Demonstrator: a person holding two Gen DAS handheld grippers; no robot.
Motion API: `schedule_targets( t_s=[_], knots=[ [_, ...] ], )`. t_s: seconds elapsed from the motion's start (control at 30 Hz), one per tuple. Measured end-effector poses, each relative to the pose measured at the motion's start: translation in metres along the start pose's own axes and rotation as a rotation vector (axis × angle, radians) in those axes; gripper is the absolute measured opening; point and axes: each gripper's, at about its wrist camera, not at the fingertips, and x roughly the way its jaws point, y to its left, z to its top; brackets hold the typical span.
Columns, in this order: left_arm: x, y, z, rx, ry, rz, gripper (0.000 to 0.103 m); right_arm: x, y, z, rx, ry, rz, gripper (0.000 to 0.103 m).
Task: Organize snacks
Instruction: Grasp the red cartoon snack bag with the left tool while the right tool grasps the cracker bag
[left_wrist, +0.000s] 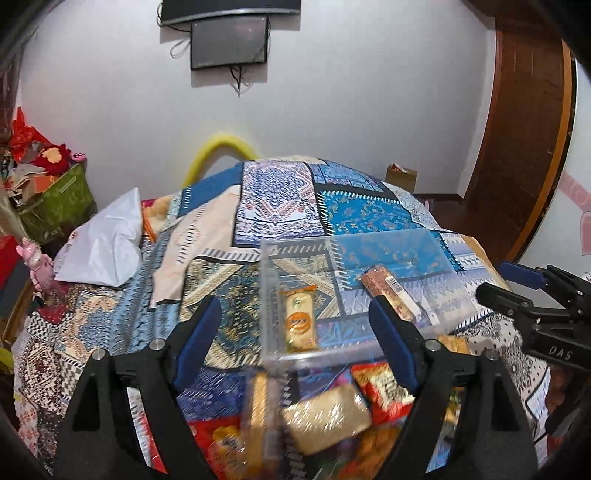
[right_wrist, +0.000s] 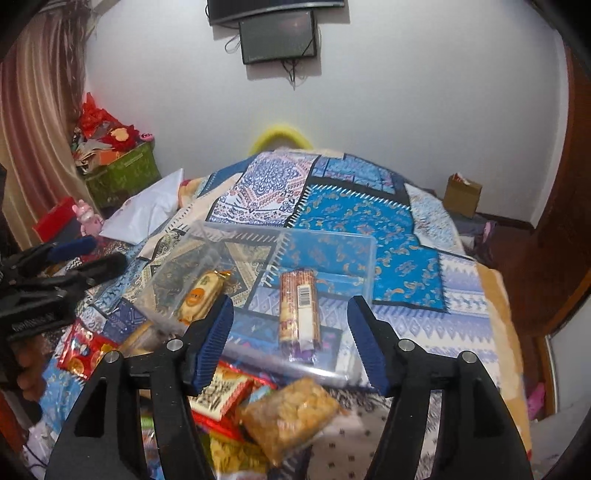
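Now both the left hand-held gripper (left_wrist: 291, 325) and right hand-held gripper (right_wrist: 290, 339) gape wide, holding nothing. Inside the clear plastic tray (right_wrist: 332, 240) on the bed lies a brown cylindrical biscuit roll (right_wrist: 299, 306): light, probably crumbly, best pinched mid-length.

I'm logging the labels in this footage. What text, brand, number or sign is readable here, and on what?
"DAS": white letters on the right gripper body, seen from the left wrist view.
Lettering on the left gripper body: too blurred to read.
Barcode on the biscuit roll in the clear box: digits too small.
Orange logo on the yellow packet: unreadable.
Print on the red packets: blurred.
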Motion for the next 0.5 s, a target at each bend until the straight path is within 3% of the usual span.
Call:
schedule_targets(
  t_s=[0.2,0.5],
  knots=[
    [-0.026,0.023,-0.028,-0.009,0.015,0.043,0.084,-0.018,0.002,-0.018,0.011,-0.003,-0.002,0.066],
    [-0.018,0.06,-0.078,-0.074,0.12,0.095,0.084,-0.019,0.004,-0.047,0.038,0.047,-0.004,0.066]
  ],
)
